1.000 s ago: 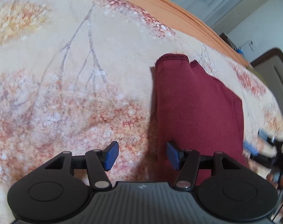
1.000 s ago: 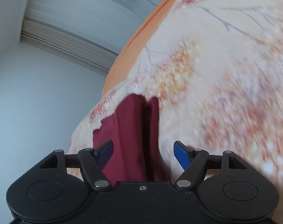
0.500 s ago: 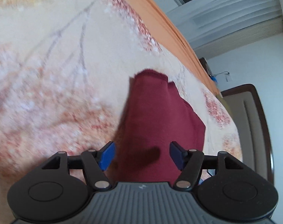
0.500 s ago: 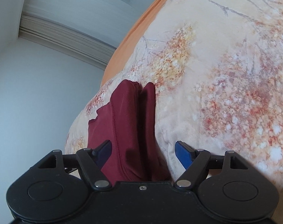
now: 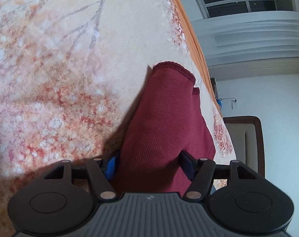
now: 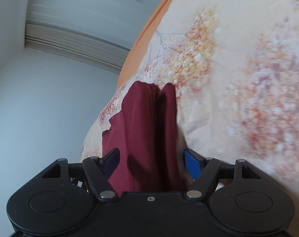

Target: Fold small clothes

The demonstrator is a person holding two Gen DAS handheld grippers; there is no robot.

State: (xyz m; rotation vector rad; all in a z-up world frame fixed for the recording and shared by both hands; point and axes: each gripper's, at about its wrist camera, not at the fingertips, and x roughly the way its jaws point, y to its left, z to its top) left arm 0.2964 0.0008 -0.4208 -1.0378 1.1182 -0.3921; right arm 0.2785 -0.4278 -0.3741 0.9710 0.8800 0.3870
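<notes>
a dark red garment (image 5: 165, 122) lay folded lengthwise on the blossom-print bedspread (image 5: 56, 75), near its orange border (image 5: 190, 33). the left gripper (image 5: 150, 165) straddled the near end, jaws apart, its left blue pad (image 5: 111, 165) right against the cloth edge (no squeeze showed). the right gripper (image 6: 151, 164) straddled its end too, jaws parted and just closing a little, cloth (image 6: 147, 130) between them, ungripped.

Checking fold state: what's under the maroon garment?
The maroon garment lies on a floral bedspread. A second maroon layer peeks out beneath its top hem, so it is already folded over. Whatever else sits directly beneath is covered.
</notes>
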